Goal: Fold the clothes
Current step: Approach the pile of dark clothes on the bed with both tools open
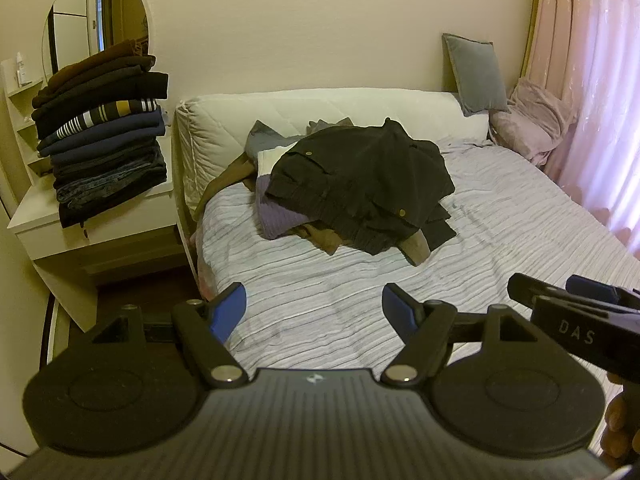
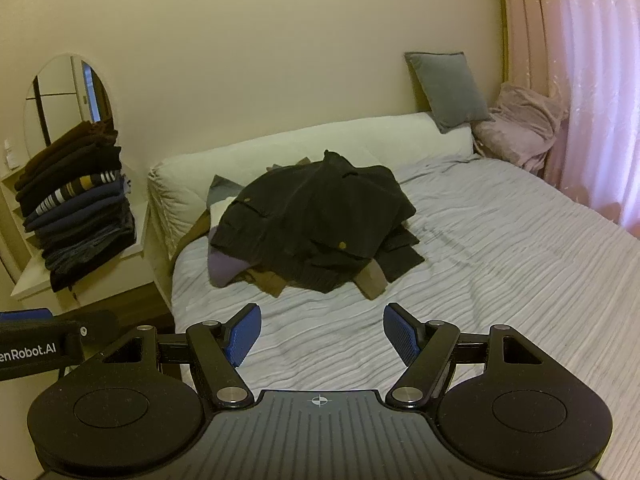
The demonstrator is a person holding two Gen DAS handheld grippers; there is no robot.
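Meanwhile, left gripper (image 1: pixel 312 312) and right gripper (image 2: pixel 322 334) are hovering, jaws wide and empty, facing rumpled clothes (image 1: pixel 360 188) awaiting folding beside the folded stack (image 1: pixel 104 136).

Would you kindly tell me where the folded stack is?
In both views, the folded stack sits at left on the white dresser, before the oval mirror, beside the bed.

The bed (image 1: pixel 500 216) wears a pale striped cover, bare along its near edge. Toward the head end lies an unfolded heap of clothes (image 1: pixel 360 184), a dark buttoned garment on top of purple, brown and grey pieces. A grey cushion (image 1: pixel 476 72) and a crumpled pink blanket (image 1: pixel 528 120) sit at the far right corner. Left of the bed, the bench (image 1: pixel 36 216) carries a tall stack of folded clothes (image 1: pixel 104 140).
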